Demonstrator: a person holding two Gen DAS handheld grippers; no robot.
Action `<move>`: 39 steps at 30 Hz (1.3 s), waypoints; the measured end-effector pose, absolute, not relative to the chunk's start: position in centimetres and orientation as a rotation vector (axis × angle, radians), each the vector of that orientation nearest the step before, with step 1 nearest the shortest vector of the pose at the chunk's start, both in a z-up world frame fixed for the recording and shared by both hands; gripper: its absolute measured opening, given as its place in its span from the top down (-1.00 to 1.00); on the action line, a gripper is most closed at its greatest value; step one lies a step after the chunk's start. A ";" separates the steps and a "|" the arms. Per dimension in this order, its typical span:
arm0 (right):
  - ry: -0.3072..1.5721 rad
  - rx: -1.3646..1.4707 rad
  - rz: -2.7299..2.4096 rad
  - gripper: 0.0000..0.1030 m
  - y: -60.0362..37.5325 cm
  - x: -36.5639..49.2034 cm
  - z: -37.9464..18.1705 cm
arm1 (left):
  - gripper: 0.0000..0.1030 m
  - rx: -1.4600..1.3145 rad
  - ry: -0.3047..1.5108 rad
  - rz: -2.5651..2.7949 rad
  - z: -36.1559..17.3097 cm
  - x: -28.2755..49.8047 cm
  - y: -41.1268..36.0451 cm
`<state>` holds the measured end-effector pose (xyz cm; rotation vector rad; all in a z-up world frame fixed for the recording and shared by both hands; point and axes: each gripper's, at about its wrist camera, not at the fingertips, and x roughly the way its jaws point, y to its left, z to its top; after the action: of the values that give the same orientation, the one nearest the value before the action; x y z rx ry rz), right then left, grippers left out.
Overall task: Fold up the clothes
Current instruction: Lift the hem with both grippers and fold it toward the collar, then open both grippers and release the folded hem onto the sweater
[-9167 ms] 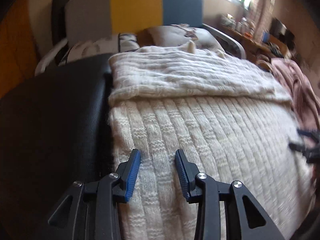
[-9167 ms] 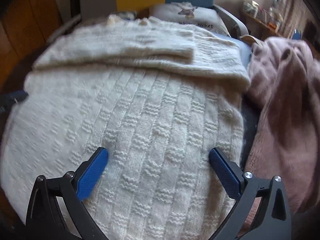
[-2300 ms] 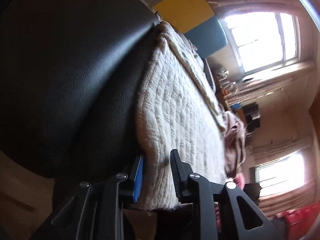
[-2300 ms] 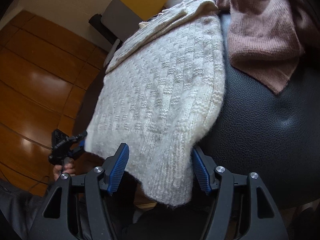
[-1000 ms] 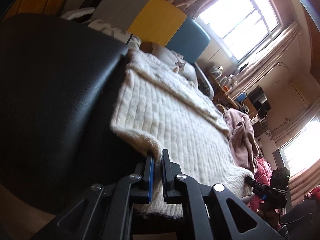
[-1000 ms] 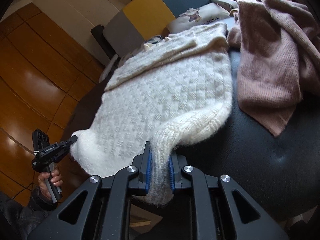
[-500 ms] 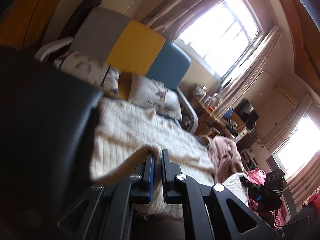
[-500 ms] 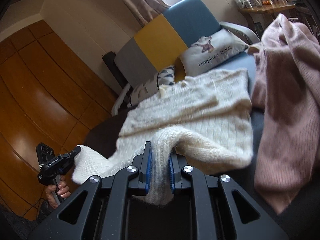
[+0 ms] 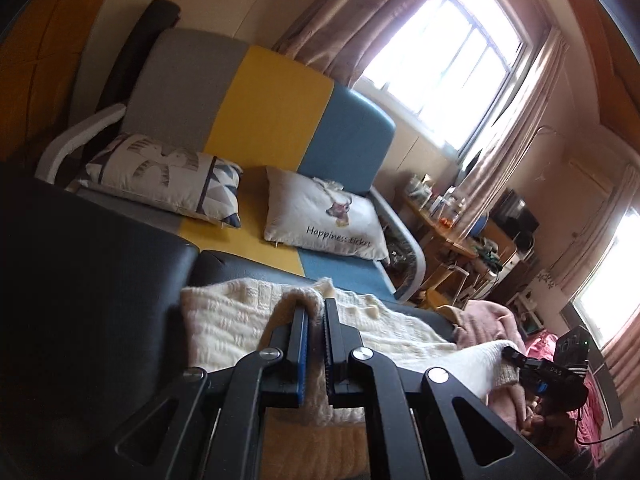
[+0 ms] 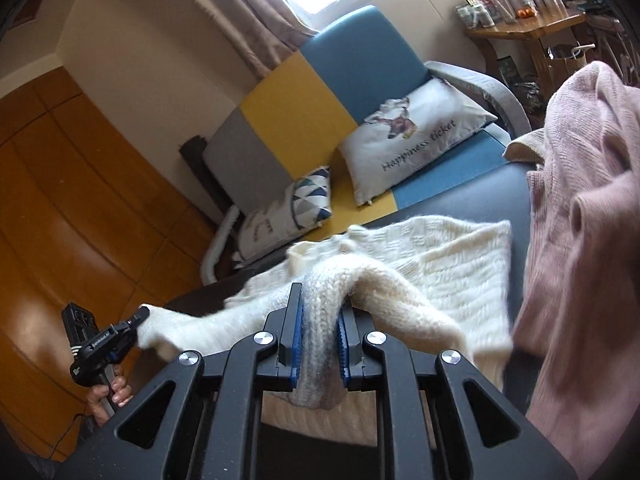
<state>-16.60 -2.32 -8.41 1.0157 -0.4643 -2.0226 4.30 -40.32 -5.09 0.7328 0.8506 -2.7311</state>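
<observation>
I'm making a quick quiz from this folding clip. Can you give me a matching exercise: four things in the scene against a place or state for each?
Things:
1. cream sweater
2. pink sweater
3. left gripper
4. lettered pillow

States:
A. lying on the sofa seat
B. hem lifted at both corners
C. heaped beside the cream knit
D. shut on a hem corner

Pairs: 1-B, 2-C, 3-D, 4-A

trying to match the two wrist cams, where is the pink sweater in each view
Left wrist: pink sweater is small at lower right, past the cream sweater, just above the right gripper.
Right wrist: pink sweater fills the right edge, heaped beside the cream sweater.
Shared landmark: the "Happiness ticket" pillow, mid-frame in the left view, upper right of centre in the right view.
</observation>
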 end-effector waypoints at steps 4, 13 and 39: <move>-0.439 1.071 -2.039 0.71 -3.7 -19.2 -10.2 | 0.90 0.795 0.843 -2.705 -6.9 0.9 -41.2; -0.495 1.203 -2.017 0.71 -4.9 -23.6 -13.9 | 0.88 0.906 0.910 -2.607 -10.2 -3.1 -44.3; -0.785 1.376 -1.906 0.06 -2.6 -28.2 -14.3 | 0.70 1.098 0.865 -2.461 -12.7 -6.5 -47.0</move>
<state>-28.23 -2.60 -14.25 1.3760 -0.7845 -1.9063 -6.48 -47.00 -12.75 1.0981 0.8646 -2.4615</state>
